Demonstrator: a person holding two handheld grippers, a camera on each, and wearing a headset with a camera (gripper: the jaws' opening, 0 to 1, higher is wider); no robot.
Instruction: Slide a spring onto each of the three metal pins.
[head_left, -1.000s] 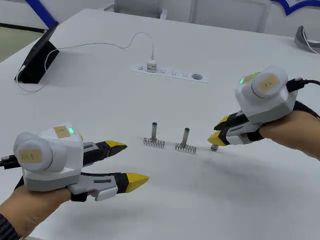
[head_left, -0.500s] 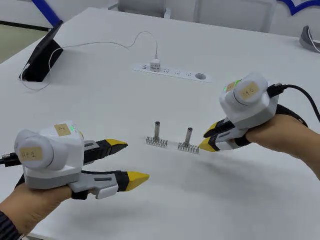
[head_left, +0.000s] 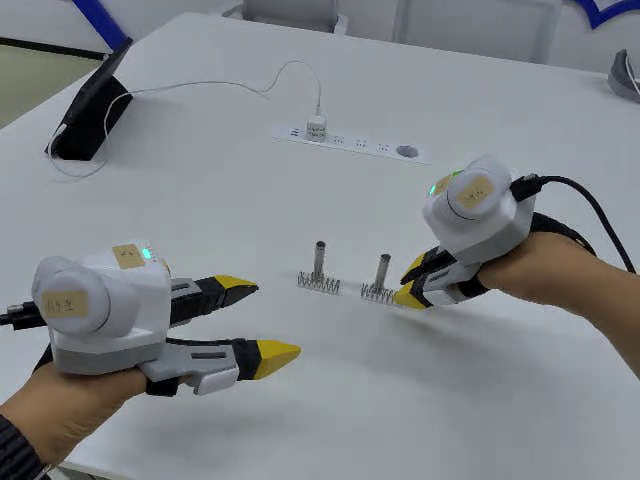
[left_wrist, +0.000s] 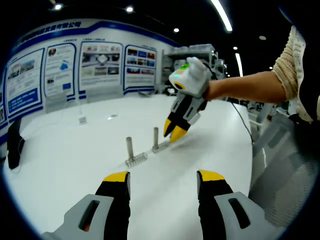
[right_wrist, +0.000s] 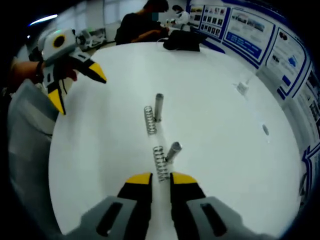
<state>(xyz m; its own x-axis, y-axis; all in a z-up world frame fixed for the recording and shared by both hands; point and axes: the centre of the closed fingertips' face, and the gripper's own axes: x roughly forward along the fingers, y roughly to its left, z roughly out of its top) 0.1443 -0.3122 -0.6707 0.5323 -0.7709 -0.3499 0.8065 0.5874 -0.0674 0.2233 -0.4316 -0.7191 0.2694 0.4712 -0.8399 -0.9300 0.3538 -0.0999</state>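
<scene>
Two metal pins stand upright mid-table, the left pin (head_left: 320, 256) and the right pin (head_left: 383, 268). A spring lies flat at the foot of each: the left spring (head_left: 318, 284) and the right spring (head_left: 377, 294). My right gripper (head_left: 409, 282) is low at the right spring's end. In the right gripper view that gripper (right_wrist: 161, 179) is narrowly open, its jaws on either side of the spring's (right_wrist: 160, 162) near end. My left gripper (head_left: 262, 320) hovers wide open at the near left, holding nothing.
A white power strip (head_left: 350, 145) with a plugged-in charger and cable lies beyond the pins. A dark tablet on a stand (head_left: 90, 100) sits at the far left. Bare white table surrounds the pins.
My right gripper has moved left and down, up to the right spring. A small metal piece seen beside it earlier is now behind it. The left gripper has stayed put.
</scene>
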